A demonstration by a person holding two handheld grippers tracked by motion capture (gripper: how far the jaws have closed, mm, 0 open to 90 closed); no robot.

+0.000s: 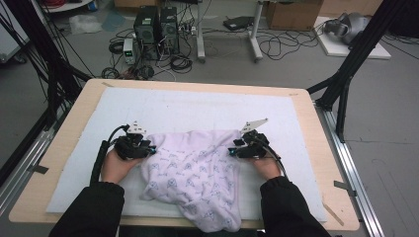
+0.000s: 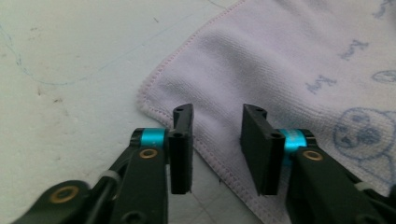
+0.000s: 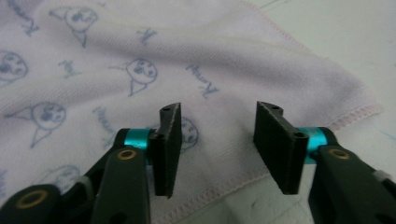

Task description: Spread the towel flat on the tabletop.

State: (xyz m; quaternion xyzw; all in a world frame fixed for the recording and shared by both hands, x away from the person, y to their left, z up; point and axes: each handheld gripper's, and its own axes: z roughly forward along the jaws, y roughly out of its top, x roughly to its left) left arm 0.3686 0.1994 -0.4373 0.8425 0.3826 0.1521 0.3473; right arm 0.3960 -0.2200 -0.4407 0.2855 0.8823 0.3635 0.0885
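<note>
While both hands sit at the near side of the surface [image 1: 296, 128], the towel [image 1: 197, 173] lies rumpled between them, its near end draping over the front edge. Left tool [image 1: 148, 148]: jaws parted, nothing held, straddling the towel's stitched corner hem. Right tool [image 1: 234, 150]: jaws likewise parted and empty, over the opposite hemmed edge. Each tool points inward at its own far corner; both look equally close. Towel's long axis runs near-to-far.

Both grippers' fingers [image 2: 181, 149] spread apart
</note>
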